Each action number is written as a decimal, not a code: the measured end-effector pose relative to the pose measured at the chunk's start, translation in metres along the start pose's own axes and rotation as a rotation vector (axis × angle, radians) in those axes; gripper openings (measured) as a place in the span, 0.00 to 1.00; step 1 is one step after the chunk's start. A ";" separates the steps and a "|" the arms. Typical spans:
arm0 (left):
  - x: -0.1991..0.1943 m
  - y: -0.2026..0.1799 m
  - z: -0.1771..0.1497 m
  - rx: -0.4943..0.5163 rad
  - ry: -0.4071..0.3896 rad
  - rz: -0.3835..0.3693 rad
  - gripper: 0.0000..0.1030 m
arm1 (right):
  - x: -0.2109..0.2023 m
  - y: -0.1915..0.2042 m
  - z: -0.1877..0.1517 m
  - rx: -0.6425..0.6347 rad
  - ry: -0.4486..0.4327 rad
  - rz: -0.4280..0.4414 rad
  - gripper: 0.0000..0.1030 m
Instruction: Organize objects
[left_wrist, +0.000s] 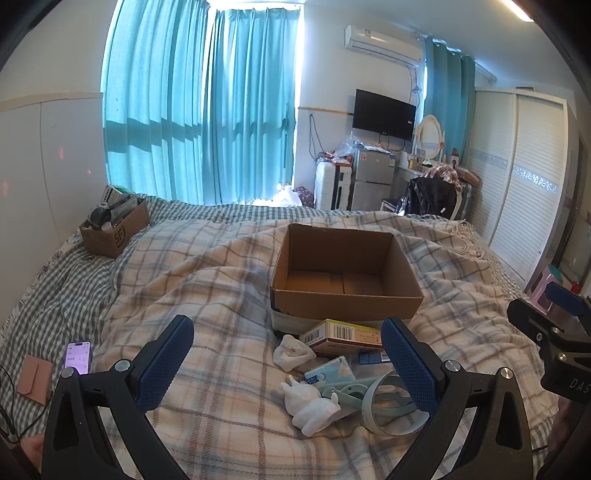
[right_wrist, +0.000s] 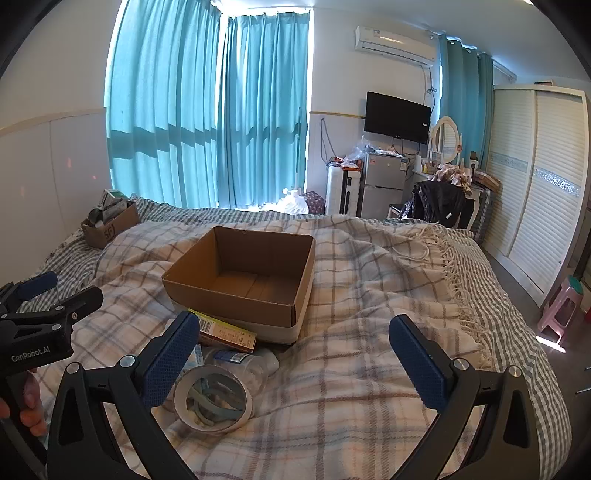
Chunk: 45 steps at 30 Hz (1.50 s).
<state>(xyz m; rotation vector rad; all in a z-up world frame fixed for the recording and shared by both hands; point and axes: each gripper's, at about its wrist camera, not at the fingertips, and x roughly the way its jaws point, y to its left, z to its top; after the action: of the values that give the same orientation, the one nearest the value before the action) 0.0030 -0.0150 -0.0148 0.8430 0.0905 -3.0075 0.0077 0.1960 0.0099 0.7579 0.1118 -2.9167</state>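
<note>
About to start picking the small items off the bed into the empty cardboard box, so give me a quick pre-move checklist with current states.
1. Left gripper open, holding nothing: ok.
2. Right gripper open, holding nothing: ok.
3. Cardboard box upright, nothing inside: ok.
4. Tape roll within reach, lying flat on the blanket: ok.
5. Pile untangled: not ok; teal clip lies partly inside the tape roll.
6. Small carton free of the box: cannot tell.

Matt cardboard box (left_wrist: 347, 273) on soft woven plaid blanket (left_wrist: 221, 280).
</note>
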 end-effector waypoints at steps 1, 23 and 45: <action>0.000 0.000 0.000 0.000 -0.001 0.000 1.00 | 0.000 0.000 0.000 0.000 0.000 0.001 1.00; -0.005 -0.004 0.001 0.000 -0.014 0.000 1.00 | 0.002 0.003 -0.003 -0.012 0.005 -0.004 1.00; -0.007 -0.009 -0.004 -0.010 -0.017 -0.014 1.00 | -0.002 0.013 -0.006 -0.032 0.006 0.050 0.90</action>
<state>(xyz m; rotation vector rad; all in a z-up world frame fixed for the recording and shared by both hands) 0.0108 -0.0058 -0.0137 0.8188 0.1113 -3.0238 0.0143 0.1836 0.0046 0.7531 0.1373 -2.8586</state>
